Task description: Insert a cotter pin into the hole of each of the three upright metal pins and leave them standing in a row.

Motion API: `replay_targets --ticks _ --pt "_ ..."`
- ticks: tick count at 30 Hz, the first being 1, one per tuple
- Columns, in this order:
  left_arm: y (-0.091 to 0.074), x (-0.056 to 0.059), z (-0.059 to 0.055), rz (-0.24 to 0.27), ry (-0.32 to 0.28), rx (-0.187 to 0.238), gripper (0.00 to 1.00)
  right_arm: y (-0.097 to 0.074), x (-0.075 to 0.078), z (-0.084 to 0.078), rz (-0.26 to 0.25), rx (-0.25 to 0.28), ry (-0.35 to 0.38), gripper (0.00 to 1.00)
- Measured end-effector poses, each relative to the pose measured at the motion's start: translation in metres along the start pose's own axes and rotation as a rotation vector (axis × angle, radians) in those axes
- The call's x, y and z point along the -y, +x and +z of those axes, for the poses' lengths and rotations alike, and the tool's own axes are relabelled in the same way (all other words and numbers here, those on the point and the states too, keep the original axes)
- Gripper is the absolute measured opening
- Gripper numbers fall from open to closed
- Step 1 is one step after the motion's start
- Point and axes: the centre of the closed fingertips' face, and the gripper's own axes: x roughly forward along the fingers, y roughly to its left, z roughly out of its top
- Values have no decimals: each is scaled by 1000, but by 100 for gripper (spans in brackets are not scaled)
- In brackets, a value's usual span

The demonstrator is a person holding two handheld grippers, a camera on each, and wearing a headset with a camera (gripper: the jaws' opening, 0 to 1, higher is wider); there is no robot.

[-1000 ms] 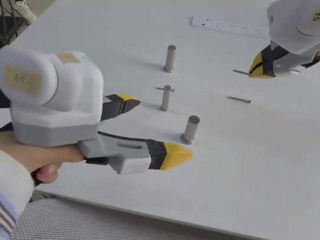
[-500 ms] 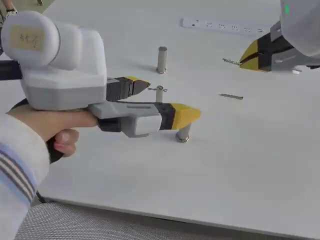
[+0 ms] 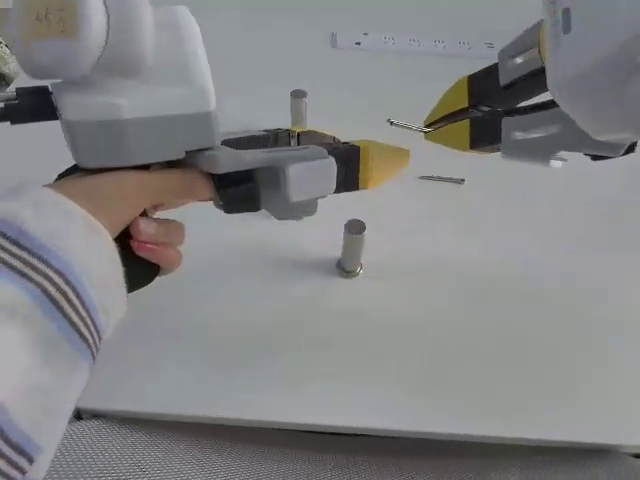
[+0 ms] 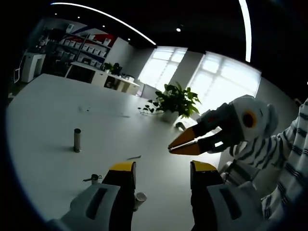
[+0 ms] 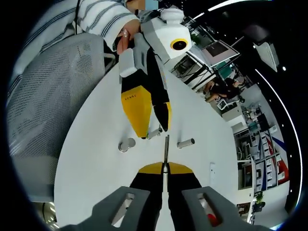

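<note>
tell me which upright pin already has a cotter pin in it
The middle pin of the row: a cotter pin crosses its top. The far pin and the near pin are bare.

The head view looks forward and down from the near edge of the counter [image 3: 300,370], close behind the left tool [image 3: 350,150] and right tool [image 3: 432,122], whose views face each other low over it, and all three share the nearest pin [image 3: 350,247].

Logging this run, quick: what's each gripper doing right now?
Left gripper: open, holding nothing.
Right gripper: shut on a cotter pin.
</note>
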Motion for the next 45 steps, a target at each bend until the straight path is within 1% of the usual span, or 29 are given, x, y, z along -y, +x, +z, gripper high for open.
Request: replay_targets --ticks 5,9,12,16,20,23,26,29,38,39,40,44,45 --pt "2 6 0 -23 -24 -5 31 0 -4 10 -5 17 -17 0" --pt "3 8 -1 -28 -34 -7 26 2 -8 12 5 18 -30 0" --pt "5 7 -5 -23 -35 -19 20 5 -12 13 8 19 -39 0" --pt "5 8 -8 -29 -47 -30 16 6 -15 16 16 25 -42 0" --pt "5 9 -9 -36 -56 -33 11 7 -16 18 19 27 -47 0" --pt "5 8 -11 -36 -51 -39 8 9 -17 21 22 27 -52 0" --pt "3 9 -11 -41 -61 -39 3 9 -16 23 23 32 -54 0" --pt "2 9 -11 -48 -75 -37 1 10 -16 24 20 31 -59 0" --pt "-1 6 -13 -40 -104 -38 0 11 -17 29 20 35 -57 0" --pt "-2 6 -13 -41 -112 -41 0 11 -18 29 20 36 -56 0" --pt "-2 5 -13 -41 -136 -43 0 11 -17 28 18 36 -58 0" --pt "-3 5 -14 -46 -131 -52 0 12 -18 28 23 39 -50 0" --pt "-3 6 -15 -44 -156 -57 0 12 -18 28 24 39 -49 0"
